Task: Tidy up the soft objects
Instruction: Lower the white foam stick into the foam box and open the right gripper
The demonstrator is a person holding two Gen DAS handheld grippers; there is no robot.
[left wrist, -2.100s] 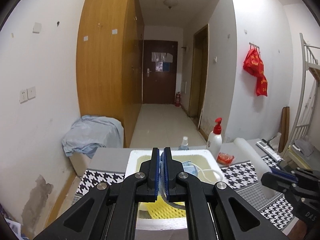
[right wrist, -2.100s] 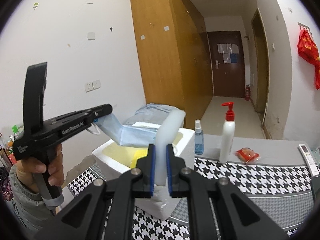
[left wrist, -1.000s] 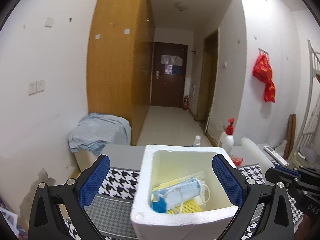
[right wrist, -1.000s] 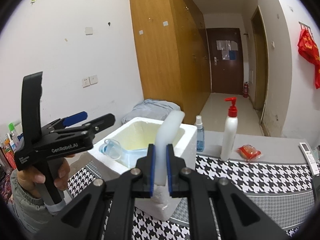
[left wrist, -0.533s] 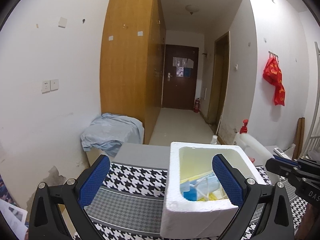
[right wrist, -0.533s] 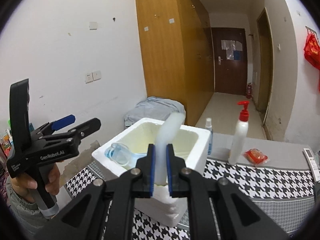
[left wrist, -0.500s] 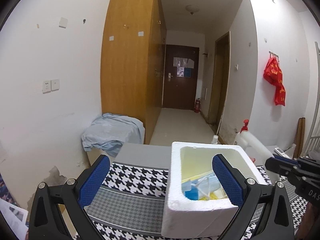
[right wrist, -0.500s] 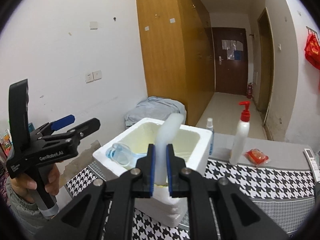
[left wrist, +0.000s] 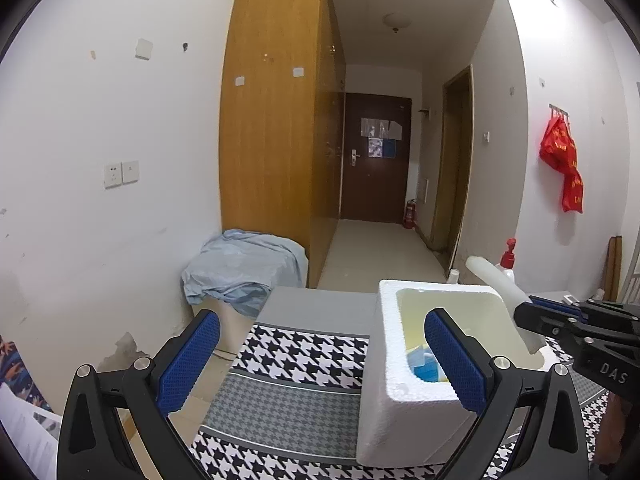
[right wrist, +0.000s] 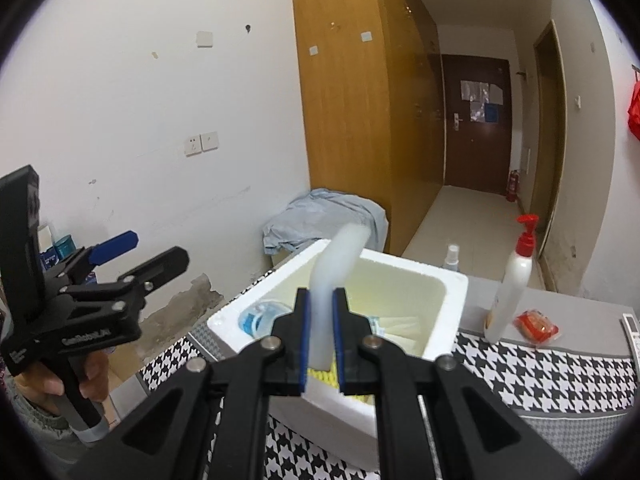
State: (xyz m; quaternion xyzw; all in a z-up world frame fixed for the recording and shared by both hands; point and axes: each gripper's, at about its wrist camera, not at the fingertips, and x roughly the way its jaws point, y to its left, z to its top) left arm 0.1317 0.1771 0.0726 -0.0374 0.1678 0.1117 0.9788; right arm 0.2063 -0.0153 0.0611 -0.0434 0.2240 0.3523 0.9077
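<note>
From the left wrist camera, the left gripper (left wrist: 320, 356) stands wide open with nothing between its blue pads (left wrist: 188, 360), one on either side of the view. Ahead of it a white foam box (left wrist: 404, 408) sits on a black-and-white houndstooth cloth (left wrist: 304, 352) that covers the table (left wrist: 316, 302); the right pad overlaps the box's open top, where a blue face mask (left wrist: 420, 362) shows against the pale yellow lining. At the right edge the right gripper (left wrist: 536, 316) reaches in, clamped on a white foam tube (left wrist: 492, 280) that slants up over the box's far right corner. A pump bottle (left wrist: 507, 260) with a red top stands behind the tube, and a bundle of light blue cloth (left wrist: 240, 268) lies on something low beside the wooden wardrobe (left wrist: 276, 120). Seen from the right wrist camera, the right gripper (right wrist: 320, 340) is closed tight on the foam tube (right wrist: 336, 272), which rises between the pads and bends over the foam box (right wrist: 448, 300). Inside the box lie the face mask (right wrist: 256, 316) at the left and something yellow (right wrist: 320, 376) low behind the fingers. On the left a hand (right wrist: 90, 376) holds the left gripper (right wrist: 148, 252), jaws apart and empty, beside the box. The pump bottle (right wrist: 512, 280), a small spray bottle (right wrist: 452, 258) and a red packet (right wrist: 536, 322) stand on the grey table (right wrist: 580, 312) behind the box.
</note>
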